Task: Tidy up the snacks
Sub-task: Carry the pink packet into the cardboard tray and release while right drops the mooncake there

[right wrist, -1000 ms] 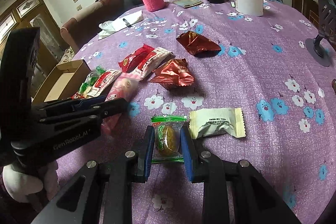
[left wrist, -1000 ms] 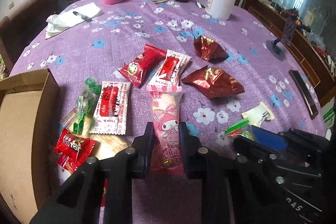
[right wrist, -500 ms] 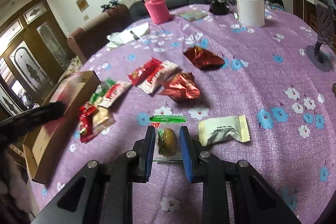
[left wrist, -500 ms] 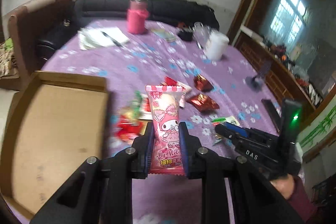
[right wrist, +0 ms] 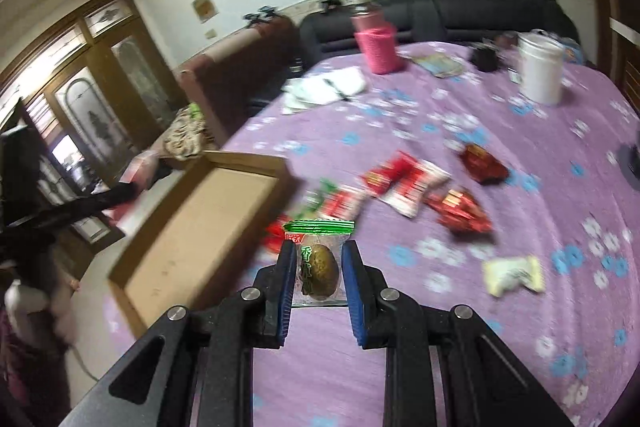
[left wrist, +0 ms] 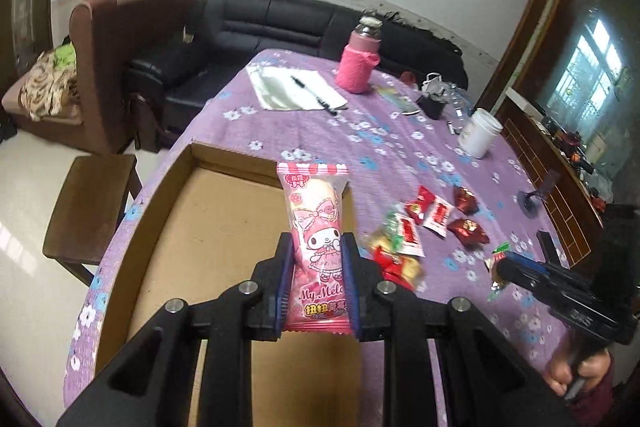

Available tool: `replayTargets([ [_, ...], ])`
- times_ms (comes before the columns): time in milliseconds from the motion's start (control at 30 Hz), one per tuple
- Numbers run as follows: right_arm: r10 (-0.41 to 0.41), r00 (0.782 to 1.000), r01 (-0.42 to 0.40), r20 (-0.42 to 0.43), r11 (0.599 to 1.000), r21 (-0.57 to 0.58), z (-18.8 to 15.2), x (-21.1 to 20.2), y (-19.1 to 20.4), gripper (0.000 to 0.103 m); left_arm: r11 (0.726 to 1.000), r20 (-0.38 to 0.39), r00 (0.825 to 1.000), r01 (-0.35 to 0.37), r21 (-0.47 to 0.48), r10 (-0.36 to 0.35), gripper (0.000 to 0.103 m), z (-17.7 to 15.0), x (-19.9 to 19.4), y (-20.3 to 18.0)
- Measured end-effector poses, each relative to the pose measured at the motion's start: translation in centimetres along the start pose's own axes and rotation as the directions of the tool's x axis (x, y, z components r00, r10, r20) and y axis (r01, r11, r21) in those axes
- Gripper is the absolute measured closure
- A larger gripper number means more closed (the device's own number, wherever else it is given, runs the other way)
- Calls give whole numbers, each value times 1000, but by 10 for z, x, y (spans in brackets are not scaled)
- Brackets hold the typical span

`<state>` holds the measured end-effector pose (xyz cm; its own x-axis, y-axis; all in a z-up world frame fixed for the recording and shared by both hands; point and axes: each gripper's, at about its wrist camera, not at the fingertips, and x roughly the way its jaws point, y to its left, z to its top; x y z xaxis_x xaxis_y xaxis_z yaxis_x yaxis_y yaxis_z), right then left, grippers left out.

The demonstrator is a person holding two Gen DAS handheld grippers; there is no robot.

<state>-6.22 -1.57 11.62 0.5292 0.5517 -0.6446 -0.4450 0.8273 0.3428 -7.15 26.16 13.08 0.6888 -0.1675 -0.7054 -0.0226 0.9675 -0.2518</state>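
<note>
My left gripper (left wrist: 316,247) is shut on a pink My Melody snack packet (left wrist: 318,239) and holds it in the air over the right part of an open cardboard box (left wrist: 208,227). My right gripper (right wrist: 319,253) is shut on a clear green-topped packet with a brown snack (right wrist: 319,265), lifted above the purple tablecloth, to the right of the box (right wrist: 192,227). Several red, green and white snack packets (right wrist: 404,187) lie on the table right of the box; they also show in the left wrist view (left wrist: 416,227). The right gripper shows in the left wrist view (left wrist: 500,267).
A pale snack packet (right wrist: 514,273) lies at the right. A pink-sleeved flask (left wrist: 358,61), papers with a pen (left wrist: 296,89) and a white jar (left wrist: 480,133) stand at the far side. A phone (left wrist: 546,245) and small stand (left wrist: 532,201) lie right. A wooden stool (left wrist: 92,203) stands left of the table.
Both grippers lifted their packets off the table and swung left. The left one now hangs over the box; the right one has come nearer to the box.
</note>
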Motion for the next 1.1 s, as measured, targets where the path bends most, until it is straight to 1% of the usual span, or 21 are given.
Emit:
replayTargets([
  [67, 33, 999, -33, -30, 999, 3, 14, 19, 17, 78, 1000, -16, 1000, -7, -16, 7, 81, 8, 16, 7],
  [133, 48, 997, -48, -56, 999, 2, 24, 40, 29, 78, 999, -40, 999, 2, -39, -4, 81, 16, 34, 15],
  [267, 60, 990, -60, -130, 998, 8, 42, 91, 46, 77, 997, -80, 997, -19, -77, 13, 81, 24, 72, 28],
  [400, 33, 981, -34, -192, 999, -3, 52, 143, 60, 77, 994, -126, 992, -25, -110, 11, 81, 27, 103, 40],
  [567, 1, 975, -6, -224, 1000, -20, 59, 178, 63, 77, 989, -152, 988, -21, -143, -1, 81, 28, 126, 52],
  [600, -2, 973, -3, -230, 1000, -19, 59, 183, 62, 77, 989, -153, 988, -25, -147, 2, 79, 28, 130, 53],
  [633, -9, 971, 5, -237, 1000, -16, 60, 189, 60, 77, 988, -154, 988, -26, -152, 2, 72, 28, 132, 55],
  [667, -14, 971, 12, -240, 1000, -13, 60, 192, 59, 77, 987, -156, 988, -21, -161, -5, 67, 28, 134, 57],
  [700, -21, 971, 19, -238, 1000, -10, 60, 194, 57, 77, 984, -155, 988, -13, -176, -15, 57, 27, 134, 59],
  [767, -31, 972, 30, -232, 1000, -8, 61, 196, 55, 77, 981, -141, 989, 5, -196, -33, 55, 26, 131, 60],
  [867, -13, 977, 13, -211, 1000, 0, 64, 186, 53, 77, 984, -107, 994, 4, -179, -23, 55, 26, 117, 55],
  [967, 2, 985, 2, -171, 1000, 21, 67, 161, 42, 77, 987, -55, 998, -3, -158, -6, 52, 23, 86, 47],
  [1033, -13, 988, 19, -156, 999, 37, 65, 144, 29, 76, 988, -28, 1000, 1, -152, -5, 40, 19, 66, 42],
  [1100, -44, 988, 51, -151, 998, 40, 60, 132, 14, 76, 989, 2, 1000, 23, -145, -23, 35, 12, 44, 37],
])
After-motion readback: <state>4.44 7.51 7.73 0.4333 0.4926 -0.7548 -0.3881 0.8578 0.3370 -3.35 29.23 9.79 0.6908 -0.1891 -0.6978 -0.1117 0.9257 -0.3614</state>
